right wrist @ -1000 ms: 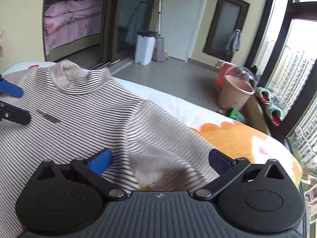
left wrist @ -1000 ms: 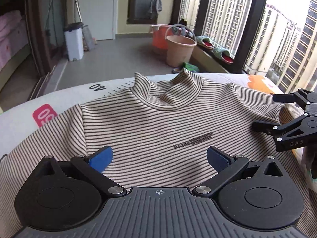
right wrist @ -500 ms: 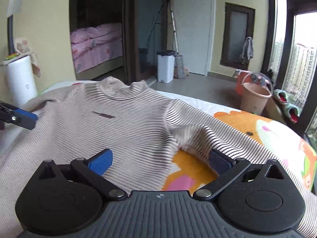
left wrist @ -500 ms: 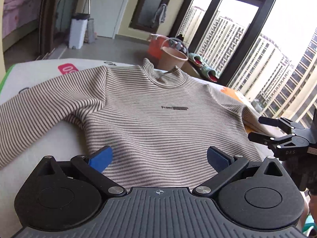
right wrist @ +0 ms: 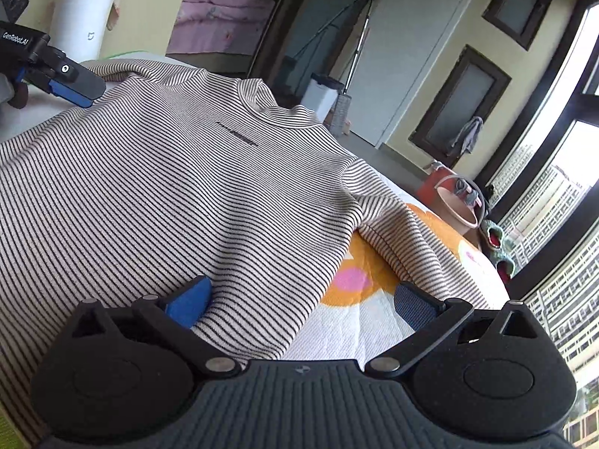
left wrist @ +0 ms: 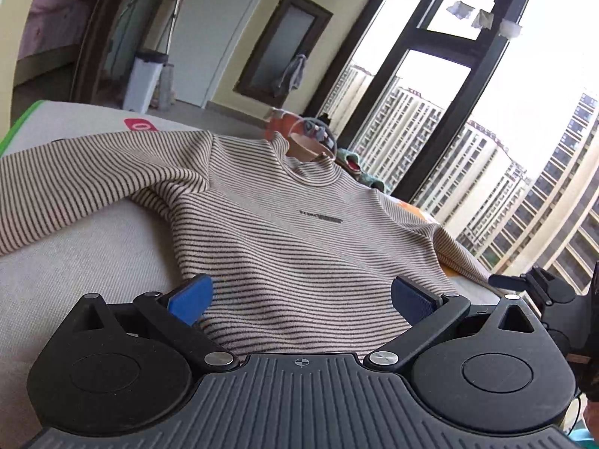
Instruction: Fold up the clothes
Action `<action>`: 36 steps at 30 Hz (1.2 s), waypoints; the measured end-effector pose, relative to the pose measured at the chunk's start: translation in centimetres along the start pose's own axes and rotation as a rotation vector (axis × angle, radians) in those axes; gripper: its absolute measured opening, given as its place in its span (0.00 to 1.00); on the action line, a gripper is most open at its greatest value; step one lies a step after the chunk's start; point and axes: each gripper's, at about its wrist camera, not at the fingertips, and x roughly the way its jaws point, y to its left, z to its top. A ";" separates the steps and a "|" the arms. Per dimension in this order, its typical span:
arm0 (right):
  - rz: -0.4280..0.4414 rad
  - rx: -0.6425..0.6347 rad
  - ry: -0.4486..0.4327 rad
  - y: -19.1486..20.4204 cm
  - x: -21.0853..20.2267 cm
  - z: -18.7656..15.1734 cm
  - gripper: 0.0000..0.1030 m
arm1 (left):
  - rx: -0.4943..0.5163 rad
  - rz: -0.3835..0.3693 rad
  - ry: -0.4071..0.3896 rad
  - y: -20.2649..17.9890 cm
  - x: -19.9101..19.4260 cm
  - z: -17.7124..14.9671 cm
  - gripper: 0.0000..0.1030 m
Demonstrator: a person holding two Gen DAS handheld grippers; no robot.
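A beige sweater with thin dark stripes (left wrist: 284, 232) (right wrist: 157, 187) lies spread flat, front up, collar at the far end. One sleeve (left wrist: 75, 187) stretches out to the left, the other sleeve (right wrist: 408, 239) runs down the right side. My left gripper (left wrist: 299, 297) is open over the sweater's lower hem, nothing between its blue pads. My right gripper (right wrist: 303, 301) is open too, straddling the sweater's lower right edge. The left gripper (right wrist: 56, 75) also shows at the far left of the right wrist view. The right gripper (left wrist: 539, 292) shows at the right edge of the left wrist view.
The sweater rests on a padded surface with a grey cover (left wrist: 75, 262) and an orange and pink cartoon print (right wrist: 359, 280). Beyond it stand a bucket (right wrist: 456, 209), a white bin (left wrist: 144, 78), slippers (right wrist: 498, 239) and tall windows (left wrist: 486, 149).
Both grippers have pulled back toward the sweater's hem and tilted upward. More of the sweater and both sleeves now show. Both stay open.
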 end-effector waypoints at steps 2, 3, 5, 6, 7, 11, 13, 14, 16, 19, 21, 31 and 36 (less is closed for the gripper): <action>-0.022 0.004 0.001 -0.3 -0.5 -0.5 1.00 | -0.016 -0.003 0.001 0.3 0.0 0.1 1.00; -0.032 0.007 0.003 -0.4 -0.7 -0.7 1.00 | -0.019 -0.002 0.001 0.3 0.0 0.2 1.00; -0.022 0.043 0.006 -0.9 -1.0 -1.4 1.00 | -0.021 0.002 0.000 0.6 0.1 0.3 1.00; 0.002 0.084 0.011 -1.3 -1.2 -1.9 1.00 | -0.023 0.007 0.000 0.6 0.2 0.4 1.00; 0.026 0.140 0.028 -1.8 -1.2 -2.2 1.00 | -0.024 0.016 0.000 0.5 0.2 0.4 1.00; 0.087 0.434 0.204 -3.9 0.4 -1.7 1.00 | 0.024 0.103 0.028 -0.7 0.9 0.5 1.00; 0.142 0.486 0.208 -4.6 1.2 -2.0 1.00 | 0.080 0.160 0.047 -1.9 1.2 0.4 1.00; 0.144 0.499 0.187 -4.7 1.3 -2.1 1.00 | 0.105 0.190 0.060 -2.5 1.3 0.2 1.00; 0.127 0.526 0.145 -4.6 1.4 -2.4 1.00 | 0.134 0.232 0.083 -3.5 1.4 -0.1 1.00; 0.102 0.580 0.117 -4.4 1.1 -2.5 1.00 | 0.128 0.247 0.124 -4.6 0.9 -0.2 1.00; 0.151 0.620 0.131 -4.6 0.3 -2.3 1.00 | 0.108 0.247 0.162 -5.4 0.2 0.1 1.00; 0.343 0.614 -0.080 -3.4 -16.2 3.8 1.00 | 0.178 0.193 -0.009 -15.7 -13.5 4.7 1.00; 0.415 0.790 -0.023 -4.5 -20.8 4.7 1.00 | 0.003 0.234 0.087 -18.3 -16.2 5.2 1.00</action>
